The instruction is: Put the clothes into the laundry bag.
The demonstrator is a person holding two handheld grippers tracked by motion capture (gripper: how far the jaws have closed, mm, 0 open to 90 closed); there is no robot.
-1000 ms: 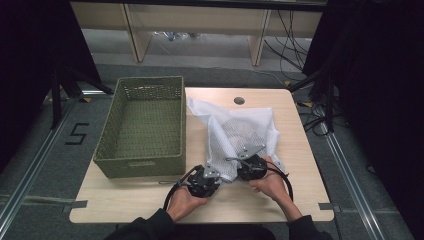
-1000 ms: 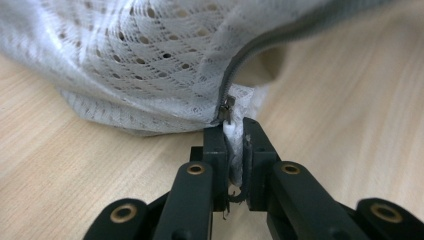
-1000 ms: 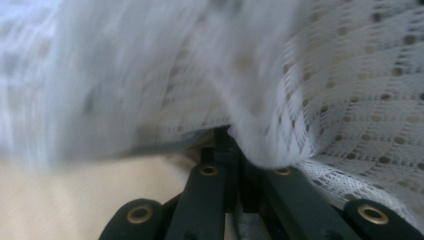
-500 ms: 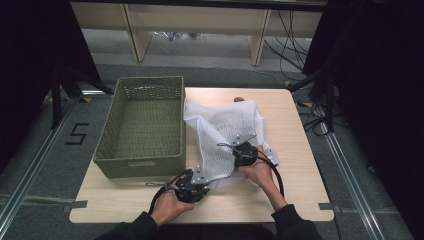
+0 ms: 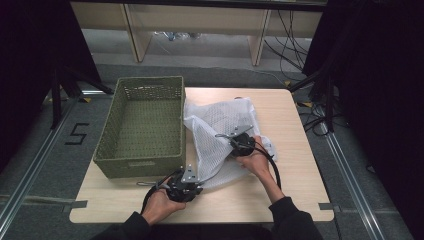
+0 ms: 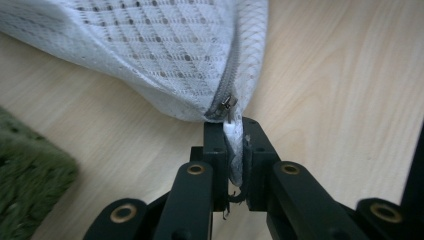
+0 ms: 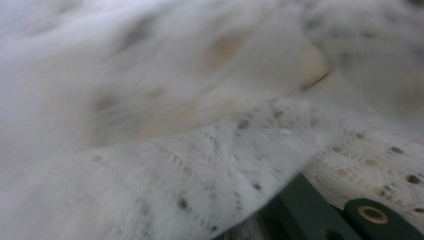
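– Pinching the mesh bag [image 6: 165, 55] corner by its zipper [image 6: 226, 102], left gripper [image 6: 233, 150] clamped tight?
– Yes; bag lies beside the basket [image 5: 142, 127]. Right gripper [image 5: 243, 143] is buried; can't tell. Pull gently

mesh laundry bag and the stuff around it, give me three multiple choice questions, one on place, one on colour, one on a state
1. Where is the wicker basket relative to the white mesh laundry bag in the high view?
A. to its left
B. to its right
C. on top of it

2. What colour is the basket?
A. red
B. olive green
C. blue

3. What is the left gripper doing?
A. hanging open above the table
B. clamped on the basket rim
C. shut on the bag's corner just below the zipper pull

Answers:
1 A, the basket sits on the left part of the wooden table, the bag beside it.
2 B, its weave is olive green.
3 C, white fabric is pinched between the jaws in the left gripper view.
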